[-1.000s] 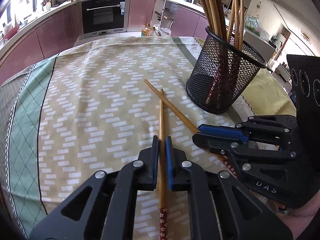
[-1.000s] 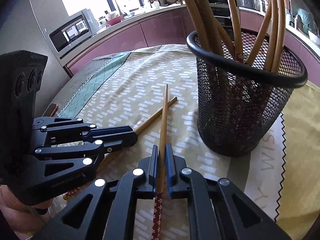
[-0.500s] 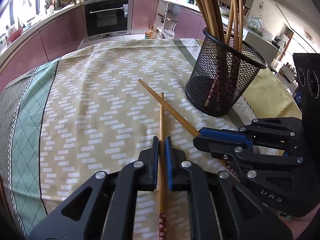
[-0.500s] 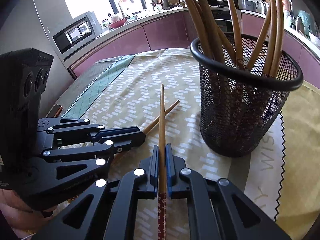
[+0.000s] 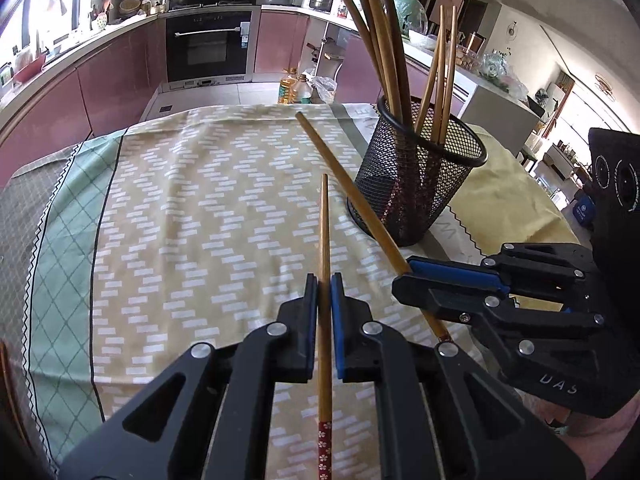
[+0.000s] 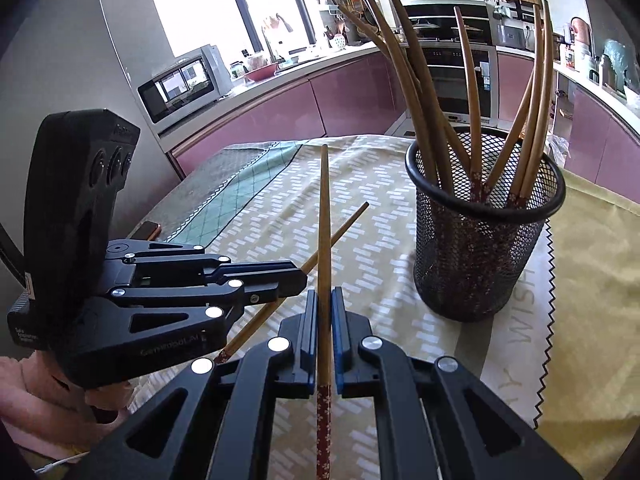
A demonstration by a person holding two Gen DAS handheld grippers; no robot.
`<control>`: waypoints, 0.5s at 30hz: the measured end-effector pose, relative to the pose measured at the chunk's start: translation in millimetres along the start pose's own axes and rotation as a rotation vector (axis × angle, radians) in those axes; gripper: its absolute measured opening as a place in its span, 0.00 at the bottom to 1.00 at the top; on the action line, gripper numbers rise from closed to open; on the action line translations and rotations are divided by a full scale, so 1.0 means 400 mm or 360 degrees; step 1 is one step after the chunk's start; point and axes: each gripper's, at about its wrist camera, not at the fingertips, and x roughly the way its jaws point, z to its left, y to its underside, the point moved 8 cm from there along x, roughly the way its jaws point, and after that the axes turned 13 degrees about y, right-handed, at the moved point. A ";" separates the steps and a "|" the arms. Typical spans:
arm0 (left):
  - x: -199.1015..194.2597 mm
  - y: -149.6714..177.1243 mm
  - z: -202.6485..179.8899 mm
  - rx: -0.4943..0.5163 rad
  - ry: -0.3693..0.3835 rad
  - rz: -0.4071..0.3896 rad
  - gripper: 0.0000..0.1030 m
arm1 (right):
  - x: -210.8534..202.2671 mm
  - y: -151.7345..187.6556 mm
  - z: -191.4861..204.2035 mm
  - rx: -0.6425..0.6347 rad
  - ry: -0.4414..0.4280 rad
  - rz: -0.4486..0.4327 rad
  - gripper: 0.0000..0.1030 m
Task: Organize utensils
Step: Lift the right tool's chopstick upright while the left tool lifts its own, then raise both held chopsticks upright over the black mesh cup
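Each tool is clamped on one chopstick — the left tool (image 5: 324, 280) on a chopstick (image 5: 325, 240), the right tool (image 6: 324, 296) on another (image 6: 323, 216) — both near the mesh holder (image 6: 480, 248) of chopsticks standing on the clothed counter (image 5: 192, 208).

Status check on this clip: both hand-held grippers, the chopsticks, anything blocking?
Left hand-held gripper shut on a chopstick. Right hand-held gripper shut on another chopstick. Mesh cup ahead, already holding chopsticks; rim unobstructed.
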 end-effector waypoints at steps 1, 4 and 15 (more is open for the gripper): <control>-0.007 -0.004 -0.002 -0.0002 0.0008 -0.0006 0.07 | -0.008 0.001 -0.002 0.0002 -0.0003 -0.0012 0.06; -0.026 -0.008 -0.010 -0.0003 0.0030 -0.0028 0.07 | -0.034 -0.005 -0.010 0.0012 -0.0009 -0.0057 0.06; -0.095 -0.035 -0.058 -0.0015 0.0192 -0.0115 0.07 | -0.120 -0.022 -0.056 0.0069 -0.0009 -0.0195 0.06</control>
